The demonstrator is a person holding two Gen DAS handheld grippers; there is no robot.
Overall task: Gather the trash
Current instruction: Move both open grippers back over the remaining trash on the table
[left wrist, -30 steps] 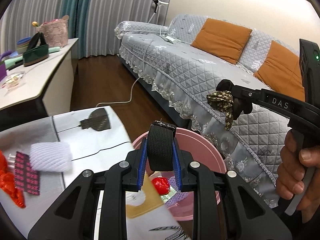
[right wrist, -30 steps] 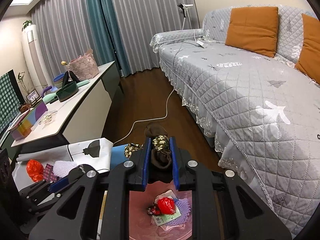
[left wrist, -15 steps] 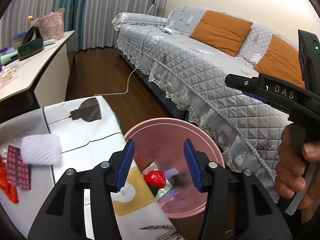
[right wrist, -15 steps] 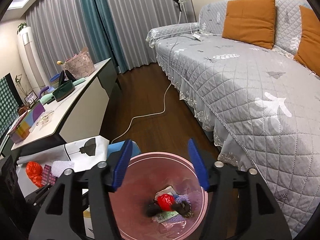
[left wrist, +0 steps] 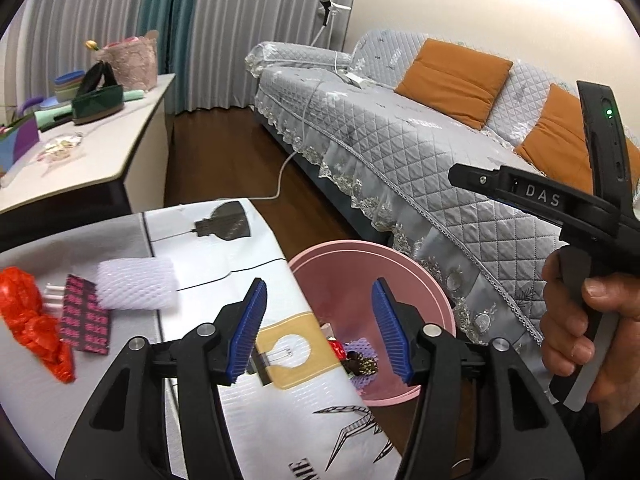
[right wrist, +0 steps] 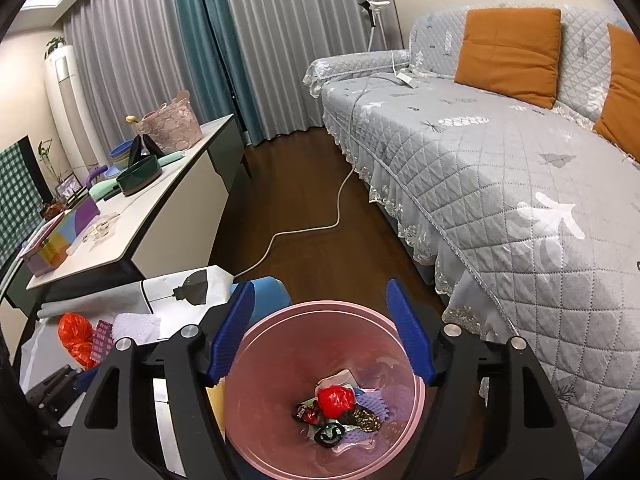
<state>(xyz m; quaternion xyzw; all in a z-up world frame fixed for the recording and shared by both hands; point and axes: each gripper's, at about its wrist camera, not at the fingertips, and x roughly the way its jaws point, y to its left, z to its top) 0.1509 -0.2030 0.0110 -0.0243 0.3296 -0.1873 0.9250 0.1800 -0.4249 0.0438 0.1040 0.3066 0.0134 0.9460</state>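
Both my tongs, left tongs and right tongs, have just been opening; jaws spread, nothing between, above the pink bin at the worktop edge

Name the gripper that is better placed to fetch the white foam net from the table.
Left. The left gripper, open and empty, hangs over the table's edge with the foam net close ahead. The right gripper, also open, hangs over the pink bin, farther away.

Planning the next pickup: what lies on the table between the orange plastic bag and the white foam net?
In the left wrist view, a dark pink-patterned packet lies between orange plastic bag and white foam net.
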